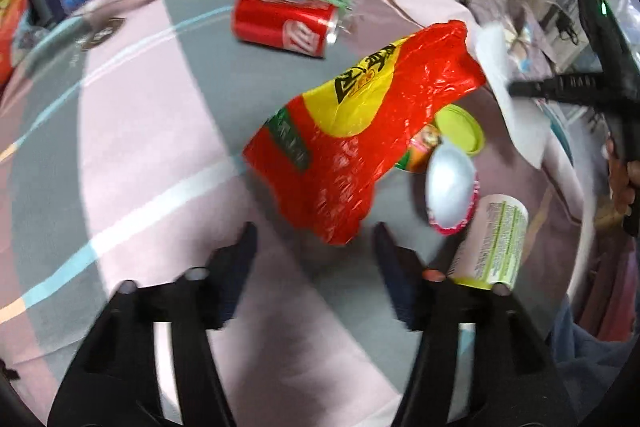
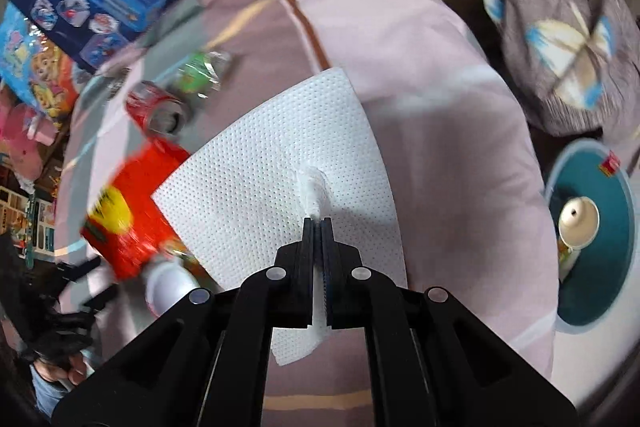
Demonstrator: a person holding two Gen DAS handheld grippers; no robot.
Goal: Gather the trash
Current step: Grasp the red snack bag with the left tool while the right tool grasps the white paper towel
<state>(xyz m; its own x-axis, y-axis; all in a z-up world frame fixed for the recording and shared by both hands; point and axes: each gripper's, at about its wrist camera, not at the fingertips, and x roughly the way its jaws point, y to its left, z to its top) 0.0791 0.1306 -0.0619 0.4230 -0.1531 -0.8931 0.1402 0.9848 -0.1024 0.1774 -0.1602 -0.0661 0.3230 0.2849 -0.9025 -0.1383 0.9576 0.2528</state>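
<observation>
Right gripper (image 2: 318, 223) pinching thin white embossed paper napkin (image 2: 256, 179), limp and tearable, between its 2 fingers; left gripper (image 1: 314, 233) spread, crinkly red-and-yellow plastic wrapper (image 1: 360, 131) just ahead; light, slippery, best pinched at near edge.

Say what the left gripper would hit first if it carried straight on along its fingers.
Most likely the red and yellow plastic bag, whose lower corner hangs just beyond the open left gripper. Depth is unclear in the fisheye view; if the bag sits higher, the fingers would meet the pink and grey bedsheet below.

Bare bedspread (image 1: 132, 131) lies open leftward (red can (image 1: 286, 27) beyond); red bag (image 1: 360, 139) blocks the right.
</observation>
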